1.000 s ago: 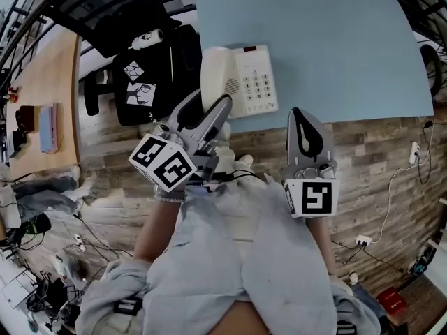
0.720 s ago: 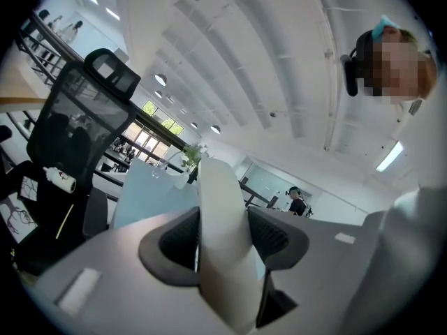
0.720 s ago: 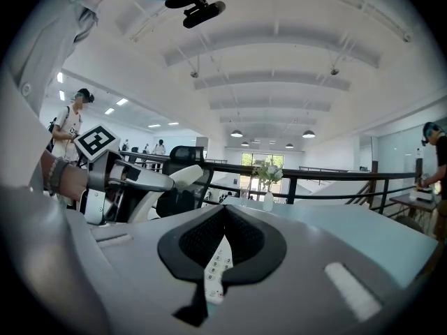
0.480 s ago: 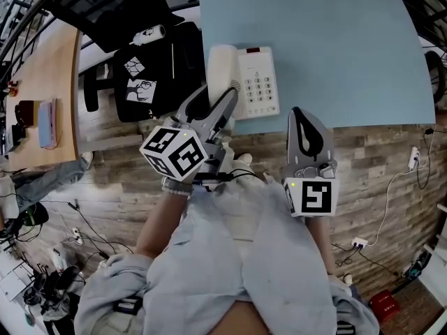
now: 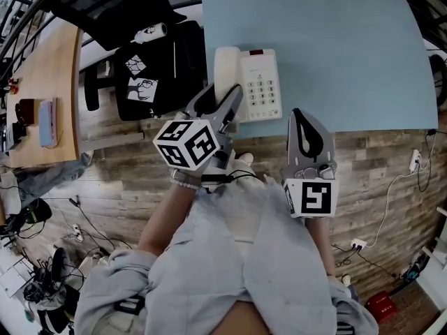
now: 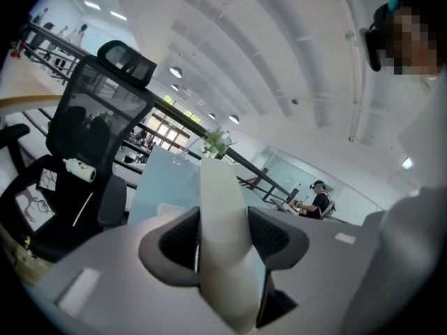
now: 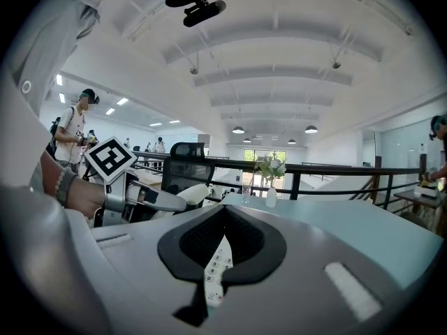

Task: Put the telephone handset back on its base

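The white handset [image 5: 225, 72] lies along the left side of the telephone base [image 5: 260, 86], which stands at the near edge of the light blue table [image 5: 342, 47]. My left gripper [image 5: 222, 98] is shut on the handset's near end; in the left gripper view the handset [image 6: 222, 208] rises between the two dark pads. Whether it rests in the cradle or hangs just above it cannot be told. My right gripper [image 5: 305, 135] is held short of the table's edge, to the right, shut and with nothing in it. Its own view shows the keypad [image 7: 215, 271] through the slit below its pads.
A black office chair [image 5: 157, 68] with a white roll [image 5: 150, 35] on it stands left of the table. A wooden desk [image 5: 42, 110] runs along the far left. Cables lie on the plank floor [image 5: 377, 180]. A small vase of flowers [image 7: 271, 180] stands on the table.
My left gripper has moved forward and to the right, towards the table's edge, with the handset in it. The right gripper has stayed where it was.
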The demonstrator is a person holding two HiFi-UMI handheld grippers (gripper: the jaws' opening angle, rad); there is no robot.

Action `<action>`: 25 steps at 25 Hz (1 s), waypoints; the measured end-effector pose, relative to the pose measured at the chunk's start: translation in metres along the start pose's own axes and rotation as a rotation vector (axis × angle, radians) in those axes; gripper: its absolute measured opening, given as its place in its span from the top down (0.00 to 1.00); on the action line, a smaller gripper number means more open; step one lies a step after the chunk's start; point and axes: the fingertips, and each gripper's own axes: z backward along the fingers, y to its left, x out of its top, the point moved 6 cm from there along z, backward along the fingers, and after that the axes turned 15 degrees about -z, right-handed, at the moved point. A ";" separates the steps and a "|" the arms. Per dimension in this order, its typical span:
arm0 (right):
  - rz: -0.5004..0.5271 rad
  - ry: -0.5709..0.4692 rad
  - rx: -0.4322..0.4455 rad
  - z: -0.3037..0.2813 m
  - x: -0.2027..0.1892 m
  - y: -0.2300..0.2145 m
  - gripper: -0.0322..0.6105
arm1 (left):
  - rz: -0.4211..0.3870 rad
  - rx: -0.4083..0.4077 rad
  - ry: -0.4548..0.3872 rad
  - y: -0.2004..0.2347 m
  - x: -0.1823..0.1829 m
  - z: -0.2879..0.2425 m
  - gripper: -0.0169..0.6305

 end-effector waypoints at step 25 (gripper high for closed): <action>-0.009 0.060 -0.009 -0.016 -0.010 -0.007 0.94 | 0.036 0.165 0.139 0.018 -0.049 -0.043 0.64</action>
